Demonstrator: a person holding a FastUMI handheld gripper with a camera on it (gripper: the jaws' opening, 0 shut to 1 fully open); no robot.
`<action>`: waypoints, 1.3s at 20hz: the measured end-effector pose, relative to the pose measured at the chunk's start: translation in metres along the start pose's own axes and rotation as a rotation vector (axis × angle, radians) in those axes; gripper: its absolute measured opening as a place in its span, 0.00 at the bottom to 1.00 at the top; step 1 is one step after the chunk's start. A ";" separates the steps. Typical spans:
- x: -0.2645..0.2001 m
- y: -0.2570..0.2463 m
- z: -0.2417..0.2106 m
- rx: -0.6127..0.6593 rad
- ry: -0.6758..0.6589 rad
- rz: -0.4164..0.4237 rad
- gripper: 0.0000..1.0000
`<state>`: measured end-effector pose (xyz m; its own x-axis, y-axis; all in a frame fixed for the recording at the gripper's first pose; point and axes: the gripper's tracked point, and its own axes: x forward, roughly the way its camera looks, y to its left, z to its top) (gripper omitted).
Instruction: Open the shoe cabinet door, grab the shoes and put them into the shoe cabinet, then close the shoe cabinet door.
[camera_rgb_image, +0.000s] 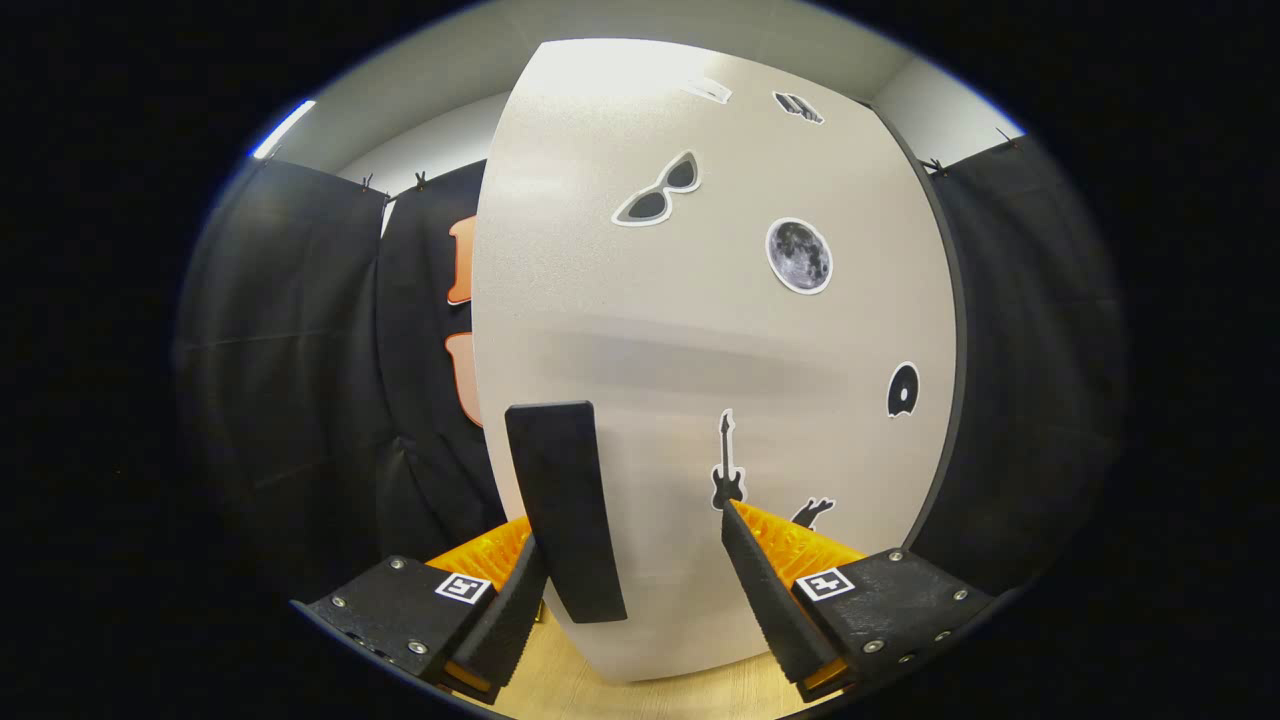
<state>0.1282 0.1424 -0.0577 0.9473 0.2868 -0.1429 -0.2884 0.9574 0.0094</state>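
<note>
The shoe cabinet door (700, 330) is an off-white panel with several small stickers, standing close in front of me. Its black vertical handle (562, 500) sits near the door's left edge. My gripper (632, 527) is open, and the handle lies between the fingers, right beside the left finger (510, 610) and well apart from the right finger (765, 590). Neither finger presses on the handle. I cannot tell whether the door is swung out or flush with the cabinet.
Black cloth walls hang to the left (300, 380) and right (1030, 380) of the door. A light wooden surface (640, 695) runs under the door's lower edge, just below the fingers. A white ceiling with a strip light (283, 130) is above.
</note>
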 end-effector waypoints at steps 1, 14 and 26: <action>0.006 0.002 0.002 0.002 -0.002 -0.009 0.96; 0.074 0.023 0.008 -0.018 0.060 -0.084 0.96; -0.001 0.023 0.078 -0.066 0.019 -0.114 0.96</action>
<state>0.1316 0.1665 0.0194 0.9718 0.1748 -0.1583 -0.1881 0.9794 -0.0730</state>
